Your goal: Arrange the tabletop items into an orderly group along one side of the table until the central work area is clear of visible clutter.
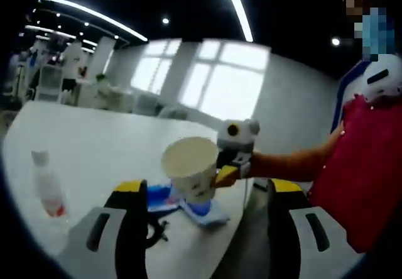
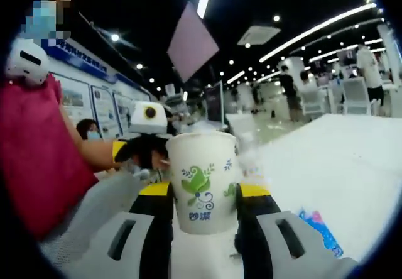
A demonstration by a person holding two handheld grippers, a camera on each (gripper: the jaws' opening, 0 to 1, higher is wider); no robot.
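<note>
A white paper cup (image 2: 202,181) with a green leaf print stands upright between the yellow-tipped jaws of my right gripper (image 2: 205,192), which is shut on it. In the left gripper view the same cup (image 1: 190,166) tilts slightly, with the right gripper (image 1: 233,164) holding it from the right, just over a blue packet (image 1: 200,208) near the table edge. My left gripper (image 1: 208,190) is open, jaws wide apart, nothing between them. It faces the cup from a short distance and appears behind the cup as the left gripper (image 2: 148,142).
A small plastic bottle (image 1: 48,185) with a red label stands on the white table (image 1: 94,147) at the left. A small black object (image 1: 157,230) lies by the left jaw. The blue packet (image 2: 320,230) lies at lower right. A person in red (image 1: 361,166) stands close by.
</note>
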